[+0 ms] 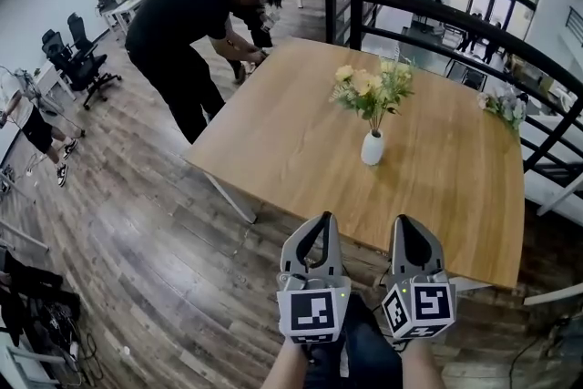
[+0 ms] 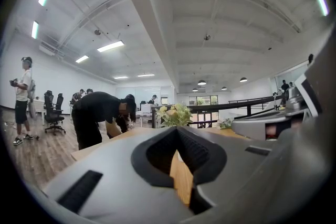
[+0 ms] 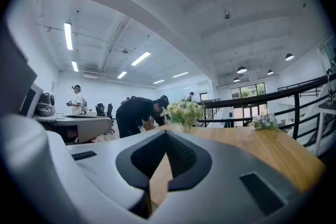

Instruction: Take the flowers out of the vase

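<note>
A small white vase (image 1: 372, 148) stands upright near the middle of the wooden table (image 1: 273, 150). It holds a bunch of yellow and cream flowers (image 1: 369, 89) with green leaves. Both grippers hover side by side over the floor, short of the table's near edge and pointing at the vase. My left gripper (image 1: 322, 218) has its jaw tips together, with nothing between them. My right gripper (image 1: 405, 220) is shut and empty too. In the left gripper view the flowers (image 2: 175, 114) show just above the joined tips (image 2: 177, 129). The right gripper view has the flowers (image 3: 184, 111) above its tips (image 3: 166, 132), and the vase is hidden.
A second small bunch of pale flowers (image 1: 504, 105) lies at the table's far right edge. A person in black (image 1: 196, 14) bends over the table's far left corner. A dark railing (image 1: 474, 23) runs behind the table. Office chairs (image 1: 77, 59) stand at the left on the wood floor.
</note>
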{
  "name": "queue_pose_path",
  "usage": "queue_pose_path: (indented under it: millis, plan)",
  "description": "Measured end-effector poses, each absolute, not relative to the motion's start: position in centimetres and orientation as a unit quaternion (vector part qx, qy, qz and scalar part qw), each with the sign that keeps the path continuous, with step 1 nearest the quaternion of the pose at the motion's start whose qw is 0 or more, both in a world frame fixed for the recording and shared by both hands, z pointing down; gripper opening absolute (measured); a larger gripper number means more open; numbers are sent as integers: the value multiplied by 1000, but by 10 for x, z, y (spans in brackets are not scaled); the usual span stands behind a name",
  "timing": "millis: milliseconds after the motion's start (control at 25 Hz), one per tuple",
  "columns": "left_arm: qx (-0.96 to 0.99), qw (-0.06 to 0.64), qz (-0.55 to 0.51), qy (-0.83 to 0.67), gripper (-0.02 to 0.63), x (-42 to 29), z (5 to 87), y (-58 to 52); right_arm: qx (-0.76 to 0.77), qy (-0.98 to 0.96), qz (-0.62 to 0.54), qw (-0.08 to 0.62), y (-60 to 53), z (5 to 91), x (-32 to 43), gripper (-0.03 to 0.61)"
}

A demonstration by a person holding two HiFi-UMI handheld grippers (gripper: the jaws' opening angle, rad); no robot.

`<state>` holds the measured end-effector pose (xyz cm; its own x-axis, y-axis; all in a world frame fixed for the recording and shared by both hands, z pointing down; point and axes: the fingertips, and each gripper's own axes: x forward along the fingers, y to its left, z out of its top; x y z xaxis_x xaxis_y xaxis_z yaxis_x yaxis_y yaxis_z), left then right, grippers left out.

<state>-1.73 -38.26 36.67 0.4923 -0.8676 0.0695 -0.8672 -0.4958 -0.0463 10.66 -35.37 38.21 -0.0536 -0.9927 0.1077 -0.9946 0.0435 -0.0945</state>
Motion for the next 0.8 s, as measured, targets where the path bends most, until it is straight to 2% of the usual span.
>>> queue_pose_path:
  millis: [200, 800]
  plan:
    - [-863, -17, -53, 502, 35, -3, 377, -402, 684, -725, 74, 11, -377, 388, 116, 14]
    - [-853, -16, -57, 518, 35, 42, 388, -474, 659, -747, 89, 13, -460, 394, 149, 14]
